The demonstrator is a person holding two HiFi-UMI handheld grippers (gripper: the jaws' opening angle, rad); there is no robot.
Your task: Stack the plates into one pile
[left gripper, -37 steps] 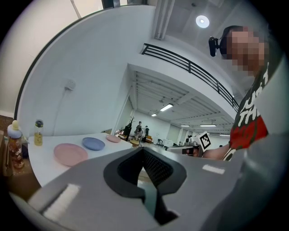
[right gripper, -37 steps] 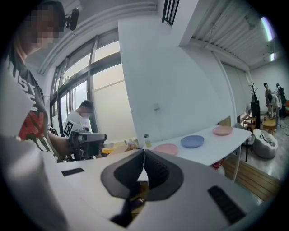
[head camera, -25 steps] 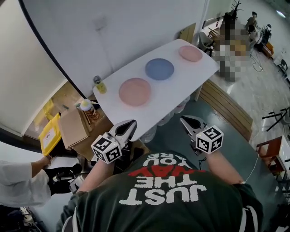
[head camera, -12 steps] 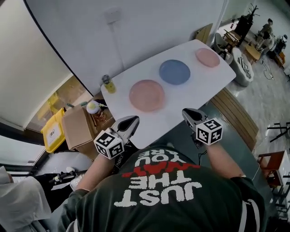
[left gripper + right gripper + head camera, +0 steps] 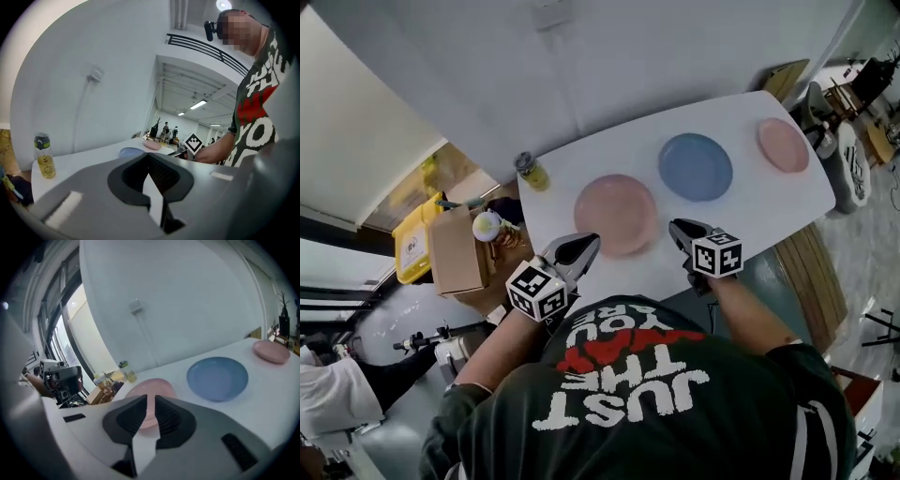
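Three plates lie in a row on the white table (image 5: pixel 750 214): a large pink plate (image 5: pixel 616 214) nearest me, a blue plate (image 5: pixel 695 167) in the middle, and a small pink plate (image 5: pixel 783 144) at the far right. My left gripper (image 5: pixel 583 247) hovers at the table's near edge, just left of the large pink plate, shut and empty. My right gripper (image 5: pixel 678 229) hangs over the near edge, right of that plate, also empty. In the right gripper view its jaws (image 5: pixel 151 401) stand nearly together, with the large pink plate (image 5: pixel 150 386) just beyond them and the blue plate (image 5: pixel 217 378) to the right.
A small yellow bottle (image 5: pixel 530 172) stands at the table's left corner. Left of the table, on the floor, are a cardboard box (image 5: pixel 455 251), a yellow bin (image 5: pixel 412 246) and a white-capped bottle (image 5: pixel 487 226). A wall runs behind the table. A wooden platform (image 5: pixel 811 281) lies to the right.
Both grippers have come forward and down to the table's near edge, on either side of the large pink plate. The table now appears closer and more centred.
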